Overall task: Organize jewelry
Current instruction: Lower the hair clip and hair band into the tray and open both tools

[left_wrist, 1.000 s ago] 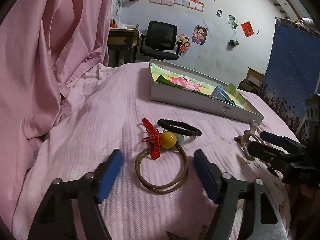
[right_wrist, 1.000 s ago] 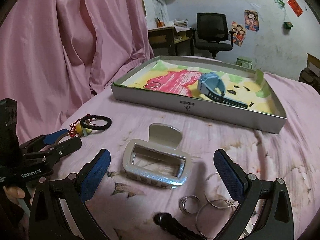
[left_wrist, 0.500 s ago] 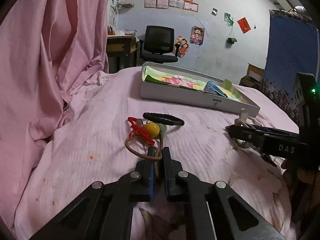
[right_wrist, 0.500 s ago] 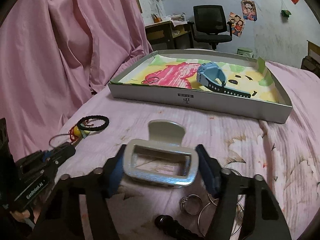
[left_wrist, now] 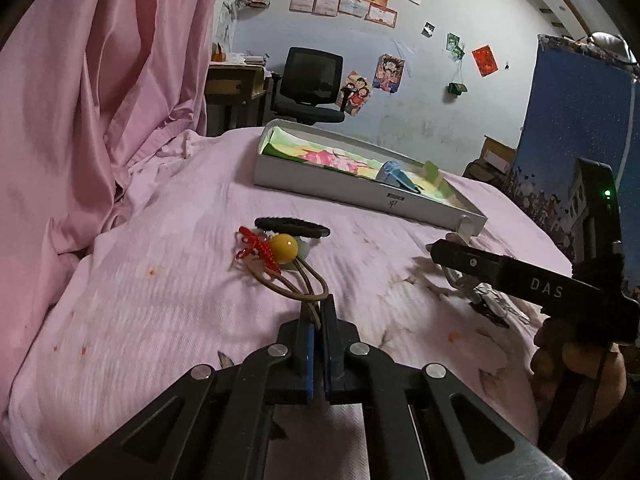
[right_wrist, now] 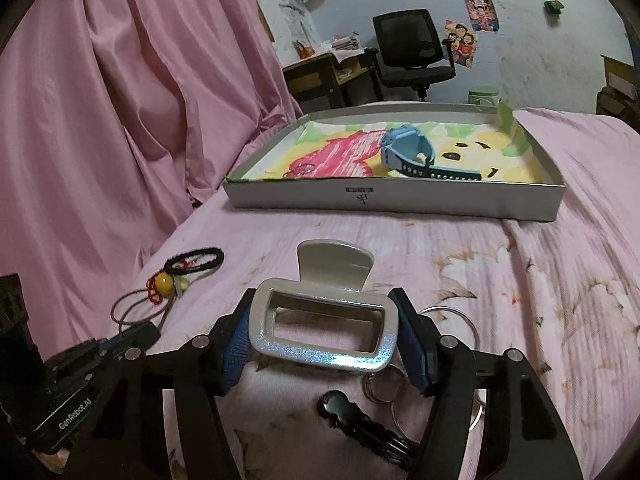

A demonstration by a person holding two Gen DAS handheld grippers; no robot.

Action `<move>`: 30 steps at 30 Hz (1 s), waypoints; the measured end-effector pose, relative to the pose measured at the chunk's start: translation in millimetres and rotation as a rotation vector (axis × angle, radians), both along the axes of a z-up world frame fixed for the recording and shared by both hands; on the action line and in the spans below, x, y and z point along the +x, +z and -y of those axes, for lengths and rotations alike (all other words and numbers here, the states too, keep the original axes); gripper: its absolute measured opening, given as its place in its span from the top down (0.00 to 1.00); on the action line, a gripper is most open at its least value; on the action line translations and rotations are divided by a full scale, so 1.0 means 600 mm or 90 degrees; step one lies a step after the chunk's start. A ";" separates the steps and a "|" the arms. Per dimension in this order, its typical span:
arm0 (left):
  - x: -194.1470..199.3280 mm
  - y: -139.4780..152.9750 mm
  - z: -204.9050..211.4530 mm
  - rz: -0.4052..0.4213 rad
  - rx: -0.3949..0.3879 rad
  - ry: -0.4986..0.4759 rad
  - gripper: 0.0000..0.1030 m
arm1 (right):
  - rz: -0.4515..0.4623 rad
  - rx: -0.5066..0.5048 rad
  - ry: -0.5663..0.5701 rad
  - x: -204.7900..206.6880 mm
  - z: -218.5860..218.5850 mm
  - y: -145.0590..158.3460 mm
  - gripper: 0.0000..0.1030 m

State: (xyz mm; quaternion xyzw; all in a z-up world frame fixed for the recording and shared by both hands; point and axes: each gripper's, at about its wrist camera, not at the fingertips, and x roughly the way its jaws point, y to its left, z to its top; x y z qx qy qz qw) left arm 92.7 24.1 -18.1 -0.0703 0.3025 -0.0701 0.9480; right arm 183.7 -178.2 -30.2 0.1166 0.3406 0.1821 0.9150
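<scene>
My left gripper point(left_wrist: 316, 316) is shut on the near loop of a brown cord bracelet point(left_wrist: 298, 276) with a yellow bead point(left_wrist: 283, 247) and a red tassel, lying on the pink bedsheet. In the right wrist view that bracelet point(right_wrist: 136, 308) trails from the left gripper point(right_wrist: 140, 334) at lower left. My right gripper point(right_wrist: 326, 330) is shut on a silver hair claw clip point(right_wrist: 324, 328), held a little above the sheet. Beyond stands a grey shallow box point(right_wrist: 400, 198) holding a blue watch point(right_wrist: 412, 154) and a small ring point(right_wrist: 300, 169).
A black hair tie point(left_wrist: 292, 227) lies just past the yellow bead. Silver rings point(right_wrist: 384, 388) and a black clip point(right_wrist: 360, 420) lie under my right gripper. A pink curtain point(left_wrist: 100, 100) hangs on the left. A desk and an office chair point(left_wrist: 314, 80) stand behind the bed.
Both grippers went from open to shut, the left on the bracelet's cord and the right on the silver claw clip. The clip has since lifted slightly and the cord is pulled taut.
</scene>
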 end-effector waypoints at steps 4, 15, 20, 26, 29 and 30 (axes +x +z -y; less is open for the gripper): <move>-0.007 0.019 0.007 0.012 0.002 -0.013 0.97 | 0.014 0.010 -0.010 -0.005 0.007 0.006 0.42; 0.019 0.115 -0.001 0.038 -0.035 -0.043 0.97 | 0.058 0.014 -0.016 -0.018 0.019 0.031 0.42; 0.027 0.139 0.002 0.053 -0.047 -0.060 0.97 | 0.070 0.017 -0.019 -0.019 0.019 0.038 0.42; 0.040 0.149 0.006 0.064 -0.055 -0.077 0.97 | 0.087 0.026 -0.021 -0.021 0.021 0.044 0.42; 0.048 0.152 0.010 0.071 -0.059 -0.085 0.97 | 0.103 0.027 -0.024 -0.025 0.023 0.050 0.42; 0.053 0.154 0.013 0.077 -0.061 -0.087 0.97 | 0.109 0.026 -0.025 -0.026 0.024 0.053 0.42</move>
